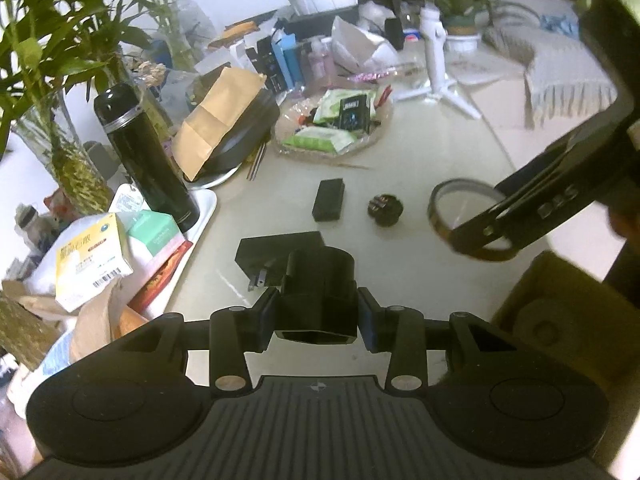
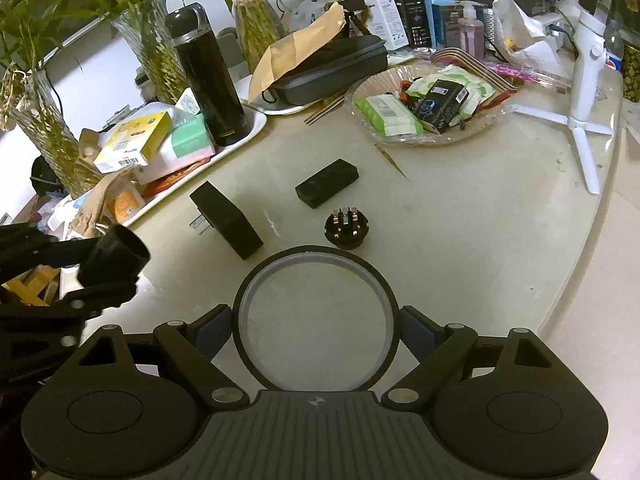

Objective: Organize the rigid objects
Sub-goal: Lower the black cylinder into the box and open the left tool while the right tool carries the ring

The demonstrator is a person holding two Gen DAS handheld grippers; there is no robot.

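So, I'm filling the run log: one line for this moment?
left gripper: shut on black cylinder | right gripper: shut on ring | table: three black parts

The charger (image 1: 280, 258) lies partly hidden behind the black cylinder (image 1: 318, 292). At the right edge, a cardboard box (image 1: 560, 312) is cut off and blurred. The far packages' (image 2: 416, 16) print is too small to read.

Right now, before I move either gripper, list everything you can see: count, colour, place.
Ring: 1, black, clear centre, in the right gripper.
Cylinder part: 1, black, in the left gripper.
Plug adapter: 1, black, on the table.
Flat block: 1, black, mid-table.
Round pronged plug: 1, black, beside the ring.
Flask: 1, black, on the white tray.
Dish: 1, clear, holds packets.
Tripod stand: 1, white, far right.
Left gripper: shut on the cylinder.
Right gripper: closed on the ring.
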